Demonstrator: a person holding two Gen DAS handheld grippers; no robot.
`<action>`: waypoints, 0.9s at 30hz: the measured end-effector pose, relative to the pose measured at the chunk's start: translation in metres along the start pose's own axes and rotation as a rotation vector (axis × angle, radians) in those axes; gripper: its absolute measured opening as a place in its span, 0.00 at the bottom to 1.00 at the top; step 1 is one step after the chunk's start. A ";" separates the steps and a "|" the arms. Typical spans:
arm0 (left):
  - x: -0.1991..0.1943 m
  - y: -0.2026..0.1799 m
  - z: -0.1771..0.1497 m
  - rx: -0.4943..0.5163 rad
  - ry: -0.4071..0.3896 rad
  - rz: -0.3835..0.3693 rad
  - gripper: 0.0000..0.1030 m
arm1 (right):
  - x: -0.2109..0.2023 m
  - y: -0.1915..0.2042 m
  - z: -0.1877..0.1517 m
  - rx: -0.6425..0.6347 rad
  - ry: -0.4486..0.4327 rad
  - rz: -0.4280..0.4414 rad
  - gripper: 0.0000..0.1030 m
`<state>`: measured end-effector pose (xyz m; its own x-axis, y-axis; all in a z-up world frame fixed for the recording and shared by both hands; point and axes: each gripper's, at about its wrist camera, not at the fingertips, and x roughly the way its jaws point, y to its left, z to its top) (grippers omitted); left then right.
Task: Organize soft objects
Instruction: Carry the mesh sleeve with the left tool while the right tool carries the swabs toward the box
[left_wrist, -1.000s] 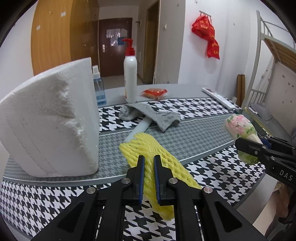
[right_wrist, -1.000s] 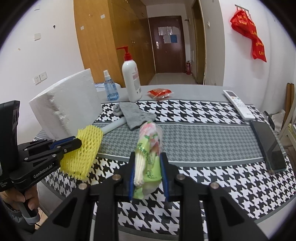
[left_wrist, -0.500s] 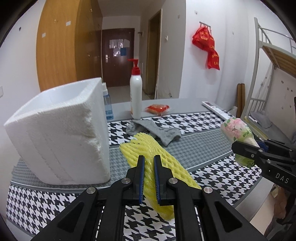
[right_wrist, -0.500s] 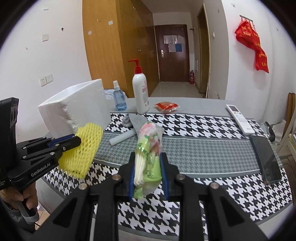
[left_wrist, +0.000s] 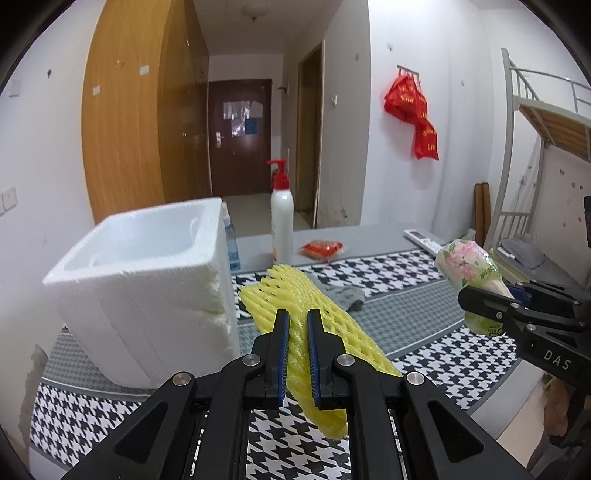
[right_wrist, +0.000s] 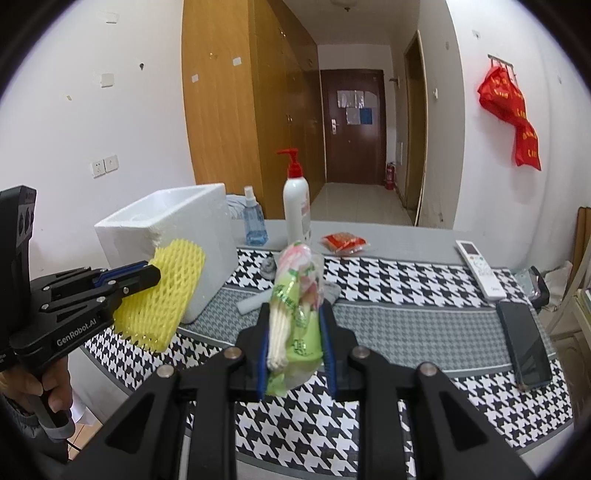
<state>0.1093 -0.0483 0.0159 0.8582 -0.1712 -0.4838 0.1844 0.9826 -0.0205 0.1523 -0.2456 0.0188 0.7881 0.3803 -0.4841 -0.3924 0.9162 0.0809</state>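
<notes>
Both hands had come up since the earlier frames: the foam box sat lower in view w/ its open top now visible, and more of the room showed above the counter.

Left gripper (left_wrist: 295, 314) was nearly closed, fingers (left_wrist: 281, 343) pinching the yellow foam net (left_wrist: 332, 325) across its middle. Net was held clear of the counter (left_wrist: 406, 314), one end poking forward past the fingertips, the other drooping below them. From the right wrist view the net hung just in front of the white foam box (left_wrist: 147, 280), near its front corner; touching or not, can't tell.

Right gripper (right_wrist: 295, 314) was partly closed, fingers (right_wrist: 327, 343) clamped on a green & pink flower-print packet (right_wrist: 295, 295), likely tissues or cotton swabs, can't tell which. Packet stood roughly upright between the fingers, also off the counter, top end tilted slightly away.

Further out on the houndstooth cloth: grey sock (left_wrist: 347, 295) behind the net, w/ a pale tube (right_wrist: 255, 301) next to it. Beyond those, white pump bottle w/ red top (right_wrist: 296, 206), small blue spray bottle (right_wrist: 254, 225) beside the box, red snack packet (right_wrist: 343, 242). Toward the right edge lay a white remote (right_wrist: 480, 269) and a dark phone (right_wrist: 524, 343), well apart from the held items. A hand (right_wrist: 33, 384) gripped the left gripper's handle.
</notes>
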 end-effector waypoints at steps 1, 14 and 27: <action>-0.002 0.000 0.001 -0.001 -0.006 0.001 0.10 | -0.001 0.001 0.001 -0.003 -0.004 0.000 0.27; -0.025 0.010 0.011 -0.006 -0.071 0.020 0.10 | -0.008 0.014 0.017 -0.025 -0.060 0.025 0.27; -0.043 0.025 0.026 -0.017 -0.132 0.050 0.10 | -0.011 0.029 0.033 -0.066 -0.108 0.059 0.27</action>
<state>0.0895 -0.0186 0.0589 0.9220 -0.1289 -0.3650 0.1327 0.9910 -0.0147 0.1481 -0.2190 0.0552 0.8076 0.4483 -0.3831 -0.4673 0.8828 0.0478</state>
